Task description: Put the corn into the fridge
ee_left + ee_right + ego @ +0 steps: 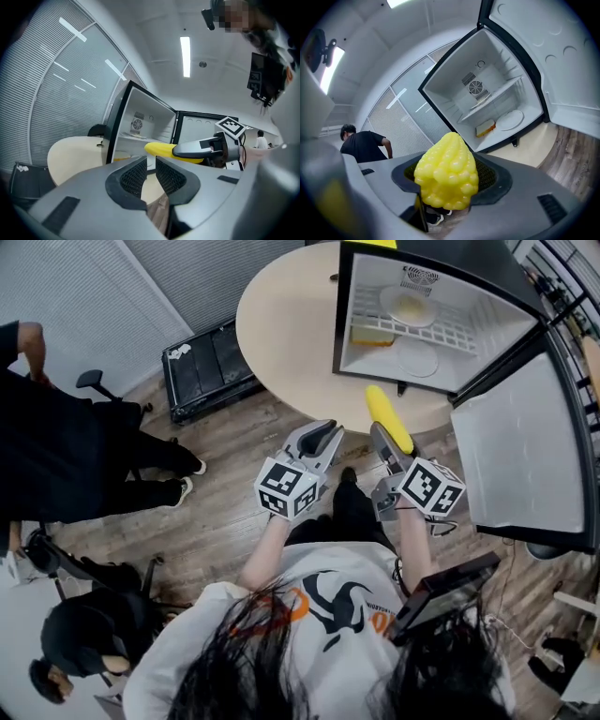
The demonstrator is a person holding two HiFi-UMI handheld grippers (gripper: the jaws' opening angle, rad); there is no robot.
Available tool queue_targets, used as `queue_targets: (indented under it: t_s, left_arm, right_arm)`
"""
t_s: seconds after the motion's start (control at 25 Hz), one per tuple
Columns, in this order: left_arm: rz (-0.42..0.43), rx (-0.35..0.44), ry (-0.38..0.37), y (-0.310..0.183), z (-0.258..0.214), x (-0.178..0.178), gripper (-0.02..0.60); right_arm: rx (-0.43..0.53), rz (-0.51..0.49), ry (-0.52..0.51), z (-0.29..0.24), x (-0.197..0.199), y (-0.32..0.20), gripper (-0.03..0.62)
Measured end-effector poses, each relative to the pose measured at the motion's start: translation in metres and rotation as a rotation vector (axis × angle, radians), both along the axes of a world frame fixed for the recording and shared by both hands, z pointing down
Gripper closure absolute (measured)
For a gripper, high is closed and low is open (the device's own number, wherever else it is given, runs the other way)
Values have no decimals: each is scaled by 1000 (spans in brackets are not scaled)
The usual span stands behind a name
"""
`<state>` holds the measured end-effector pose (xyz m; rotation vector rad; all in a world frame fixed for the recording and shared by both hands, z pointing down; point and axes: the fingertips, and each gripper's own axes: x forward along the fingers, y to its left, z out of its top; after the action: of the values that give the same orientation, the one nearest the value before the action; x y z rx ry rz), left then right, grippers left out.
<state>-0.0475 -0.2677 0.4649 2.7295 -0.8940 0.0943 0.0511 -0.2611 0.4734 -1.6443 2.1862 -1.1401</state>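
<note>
Right tongs (446,180) clamp corn (388,418) before open fridge (348,320); shirt print (339,601) unreadable.

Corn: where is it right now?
Head view, right of centre: the corn is clamped in the right gripper, tip toward the open fridge on the round table, not yet inside.
</note>
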Motion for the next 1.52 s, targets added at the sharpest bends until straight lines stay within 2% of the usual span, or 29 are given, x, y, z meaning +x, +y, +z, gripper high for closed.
queue_targets:
  t_s: [0.12,0.24,0.44,0.6,0.8,1.08,1.28,1.52]
  left_arm:
    - [-32,26,-1,-18,0,-1,526]
    - [-43,13,3,-37,3,2,526]
    - [-33,16,-16,-63,13,18,526]
    - [-13,50,-73,-83,26,35,526]
    - [16,49,-70,-97,35,51,527]
    - [46,68,-102,-111,42,60,527]
    - [72,67,-137,-117,49,62,526]
    - [60,61,-132,-118,49,60,526]
  right_arm:
    - [-9,2,21,7,9,-19,334]
    - [-24,-5,32,16,16,-38,333]
    - [-36,-25,73,35,33,-74,333]
    - [-36,-26,127,59,50,-108,333]
    - [-42,-28,219,89,68,-151,333]
    - [27,-120,353,115,59,-201,333]
    - [32,-130,441,125,54,-228,335]
    - [97,-109,427,101,59,-255,336]
